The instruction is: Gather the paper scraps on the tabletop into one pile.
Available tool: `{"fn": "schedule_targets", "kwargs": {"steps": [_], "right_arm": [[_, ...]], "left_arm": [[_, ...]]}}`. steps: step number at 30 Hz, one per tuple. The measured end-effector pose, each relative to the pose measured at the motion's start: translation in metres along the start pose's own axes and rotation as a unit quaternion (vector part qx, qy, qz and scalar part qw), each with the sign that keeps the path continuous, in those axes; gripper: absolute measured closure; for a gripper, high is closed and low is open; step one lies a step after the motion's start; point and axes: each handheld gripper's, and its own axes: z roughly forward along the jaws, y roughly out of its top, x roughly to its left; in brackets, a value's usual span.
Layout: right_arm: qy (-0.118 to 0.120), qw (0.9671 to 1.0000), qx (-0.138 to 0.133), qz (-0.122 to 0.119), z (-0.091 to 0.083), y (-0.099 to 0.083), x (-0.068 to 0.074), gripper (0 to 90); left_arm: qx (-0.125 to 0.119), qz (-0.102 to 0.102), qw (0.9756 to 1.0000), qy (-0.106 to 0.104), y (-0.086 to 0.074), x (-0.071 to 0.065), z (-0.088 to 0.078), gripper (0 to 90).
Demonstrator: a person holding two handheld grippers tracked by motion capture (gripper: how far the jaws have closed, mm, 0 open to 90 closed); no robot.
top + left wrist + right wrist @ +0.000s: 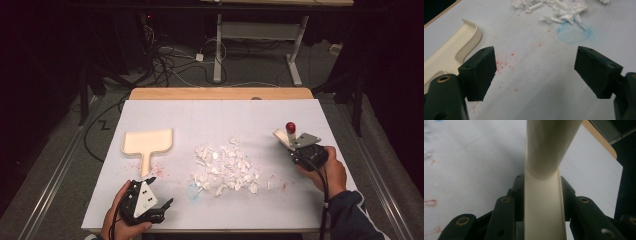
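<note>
L hand-held gripper [159, 198] jaws wide, empty, near dustpan [148, 141] handle. R hand-held gripper [295, 148] clamps cream brush handle [544, 202]. Paper scraps [225, 168] mid table [210, 117].

Dim room, lit tabletop, soft close-up blur.

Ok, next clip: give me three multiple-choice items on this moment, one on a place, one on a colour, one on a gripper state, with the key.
1. Where does the dustpan lie relative to the paper scraps?
A. To their left
B. To their right
C. On top of them

2. What colour is the tip of the brush handle in the right gripper?
A. Blue
B. Red
C. Green

3. How does the left gripper stand?
A. Shut on the dustpan
B. Shut on a scrap
C. Open, holding nothing

Key: 1 A, the high view shows the dustpan left of the pile. 2 B, a red knob tops the handle. 3 C, its jaws stand wide apart over bare table.
</note>
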Motion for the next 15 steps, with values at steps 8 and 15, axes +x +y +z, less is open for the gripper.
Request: {"fn": "schedule_targets", "kwargs": {"steps": [8, 15], "right_arm": [[0.033, 0.9988, -0.017, -0.032, -0.003, 0.013, 0.031, 67.6], [0.098, 0.9902, -0.053, -0.084, -0.019, 0.032, 0.074, 67.6]], "left_arm": [[0.004, 0.001, 1.0, -0.004, 0.0, 0.0, 0.002, 17.1], [0.005, 0.002, 1.0, -0.008, 0.0, -0.001, 0.003, 17.1]]}}
